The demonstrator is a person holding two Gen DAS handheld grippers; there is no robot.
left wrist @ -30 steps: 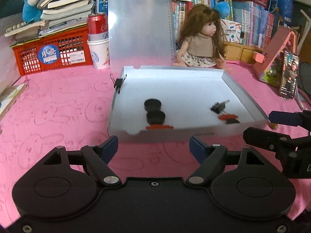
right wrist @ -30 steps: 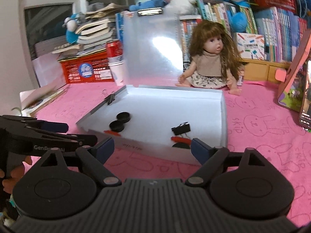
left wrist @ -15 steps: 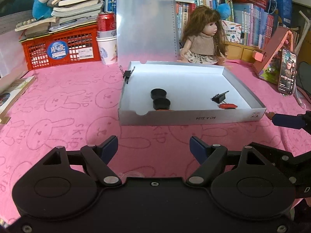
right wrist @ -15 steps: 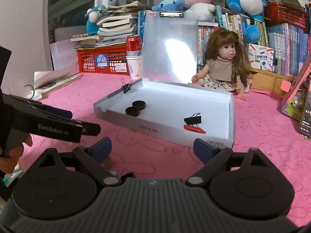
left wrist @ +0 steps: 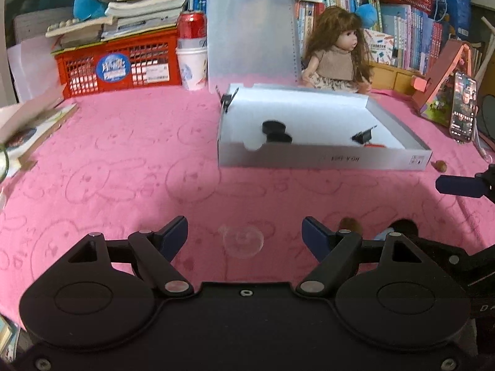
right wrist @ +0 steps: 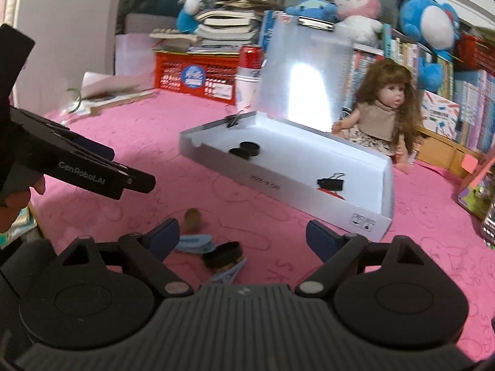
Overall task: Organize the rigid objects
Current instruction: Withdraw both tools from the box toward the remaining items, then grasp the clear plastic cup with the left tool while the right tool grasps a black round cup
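A shallow white box (left wrist: 324, 158) (right wrist: 278, 185) lies on the pink cloth. It holds two black discs (left wrist: 275, 131) (right wrist: 246, 151), a black binder clip (left wrist: 363, 136) (right wrist: 331, 182) and a red piece (right wrist: 332, 193). My left gripper (left wrist: 244, 235) is open low over the cloth, with a clear round cup (left wrist: 241, 241) lying between its fingers. My right gripper (right wrist: 243, 239) is open with its jaws closing, pressing on nothing. Below it lie a brown cork-like piece (right wrist: 191, 216), a light blue item (right wrist: 195, 242), a dark round brush (right wrist: 222, 255) and a blue-white packet (right wrist: 229, 273).
A doll (left wrist: 337, 55) sits behind the box beside an upright clear clipboard (left wrist: 250, 31). A red basket (left wrist: 117, 61) under books and a can on paper cups (left wrist: 191, 58) stand at the back left. A phone (left wrist: 462, 108) leans at the right. A small brown bit (left wrist: 439, 164) lies off the box's corner.
Both grippers have drawn back from the box and sunk toward the cloth. The clear cup and the small loose items have come into view near the fingers. The right view has rolled.
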